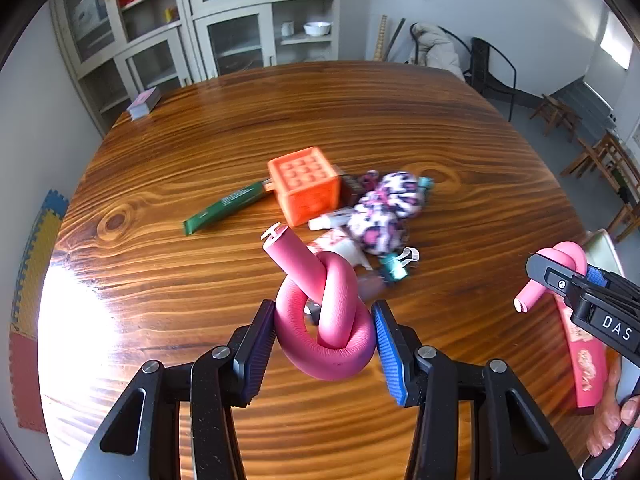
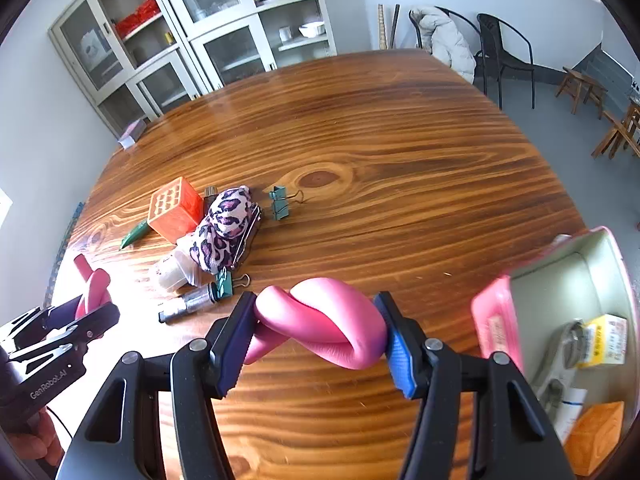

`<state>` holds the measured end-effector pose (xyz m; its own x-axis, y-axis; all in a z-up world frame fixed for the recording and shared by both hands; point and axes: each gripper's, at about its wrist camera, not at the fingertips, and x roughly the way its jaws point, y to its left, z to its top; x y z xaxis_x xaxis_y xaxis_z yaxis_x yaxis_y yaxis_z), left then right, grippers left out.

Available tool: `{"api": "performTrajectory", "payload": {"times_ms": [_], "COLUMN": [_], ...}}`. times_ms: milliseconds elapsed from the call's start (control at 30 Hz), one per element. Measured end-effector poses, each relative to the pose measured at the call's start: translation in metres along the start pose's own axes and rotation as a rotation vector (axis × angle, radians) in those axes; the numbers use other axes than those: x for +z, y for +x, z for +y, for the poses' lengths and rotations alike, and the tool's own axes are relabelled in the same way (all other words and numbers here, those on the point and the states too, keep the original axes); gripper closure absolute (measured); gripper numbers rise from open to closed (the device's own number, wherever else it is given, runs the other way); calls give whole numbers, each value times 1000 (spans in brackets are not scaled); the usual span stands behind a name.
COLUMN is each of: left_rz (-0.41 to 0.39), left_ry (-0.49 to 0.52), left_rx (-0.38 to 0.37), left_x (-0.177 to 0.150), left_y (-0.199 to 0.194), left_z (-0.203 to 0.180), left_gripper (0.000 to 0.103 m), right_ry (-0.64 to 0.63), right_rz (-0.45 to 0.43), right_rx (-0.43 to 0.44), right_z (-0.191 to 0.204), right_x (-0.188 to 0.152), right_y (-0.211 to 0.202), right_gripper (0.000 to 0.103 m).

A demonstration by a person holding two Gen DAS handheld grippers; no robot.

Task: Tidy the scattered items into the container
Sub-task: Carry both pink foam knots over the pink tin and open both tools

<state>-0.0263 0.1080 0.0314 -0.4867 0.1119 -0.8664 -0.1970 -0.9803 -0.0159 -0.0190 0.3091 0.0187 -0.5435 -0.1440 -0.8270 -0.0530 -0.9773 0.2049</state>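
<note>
My left gripper (image 1: 324, 340) is shut on a knotted dark pink foam roller (image 1: 326, 312), held above the wooden table (image 1: 280, 120). My right gripper (image 2: 318, 336) is shut on a lighter pink knotted foam roller (image 2: 320, 324), just left of the pink tin container (image 2: 496, 320), which holds a yellow box (image 2: 602, 340), an orange box and metal items. The right gripper also shows in the left wrist view (image 1: 560, 280). Scattered on the table: an orange cube (image 1: 306, 186), a green packet (image 1: 226, 208), a leopard-print cloth (image 1: 384, 208), teal binder clips (image 2: 279, 202), small tubes.
A small pink-topped box (image 1: 144, 102) lies at the table's far left corner. Glass-door cabinets (image 1: 200, 28) stand behind the table. Black chairs (image 2: 504, 48) with a coat and wooden stools stand at the right. Foam mats lie on the floor at the left.
</note>
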Motion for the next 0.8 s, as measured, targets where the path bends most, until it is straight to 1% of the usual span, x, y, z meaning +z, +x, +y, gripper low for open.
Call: {"api": "performTrajectory", "payload": {"times_ms": [367,800], "left_rz": [-60,-97], "left_ry": [68,139], "left_rx": [-37,-73], "left_x": [-12,-20], "left_y": [-37,-59], "left_z": [-71,-153], "left_gripper": [53,53], "right_ry": [26,75], "right_rz": [-58,-96], "right_rx": [-16,-50], "right_z": [-50,-122], "right_x": [-20,-44], "right_y": [-59,-104], "right_gripper": [39,39]}}
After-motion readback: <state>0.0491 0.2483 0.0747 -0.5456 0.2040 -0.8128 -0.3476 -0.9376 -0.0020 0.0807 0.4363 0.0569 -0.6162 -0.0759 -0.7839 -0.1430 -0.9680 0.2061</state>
